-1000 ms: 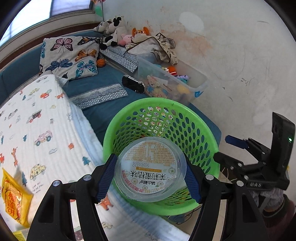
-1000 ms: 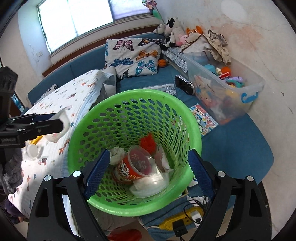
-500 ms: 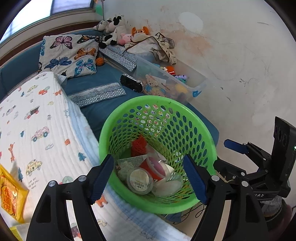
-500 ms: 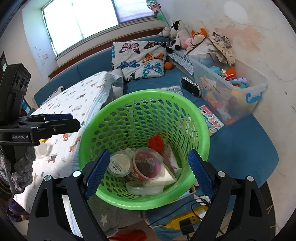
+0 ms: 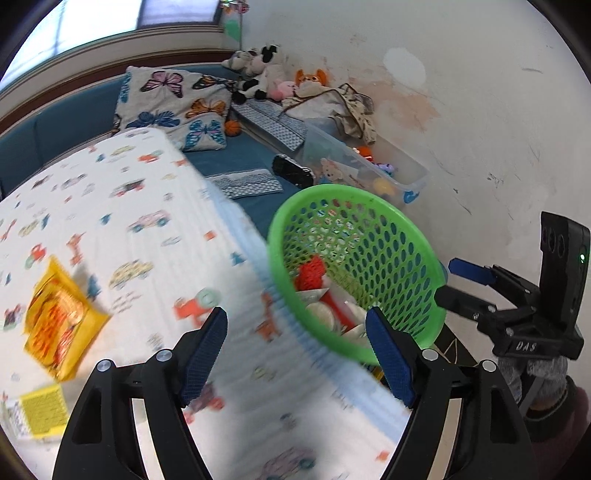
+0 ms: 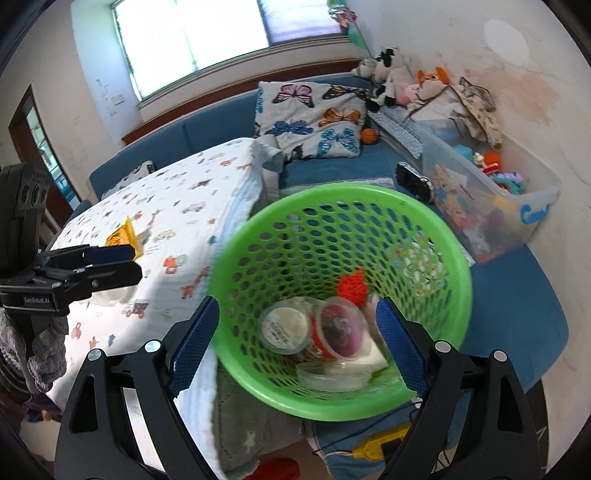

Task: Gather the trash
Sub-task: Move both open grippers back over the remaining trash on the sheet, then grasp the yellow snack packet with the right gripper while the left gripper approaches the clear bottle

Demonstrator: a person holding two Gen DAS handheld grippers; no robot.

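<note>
On the car-print blanket (image 5: 155, 206), left of the empty, wide-open left gripper (image 5: 295, 350), lies the yellow snack packet (image 5: 59, 321), its length running toward the gripper; the right gripper (image 6: 295, 343), also released, hangs over the green basket (image 6: 454, 277), farther off.

Bright window (image 6: 192, 33) daylight, motion blur, fisheye-warped dark edges

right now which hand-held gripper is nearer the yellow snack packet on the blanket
Left. The left hand-held gripper is over the blanket with the yellow snack packet just to its left; the right hand-held gripper is at the green basket, farther away.
</note>
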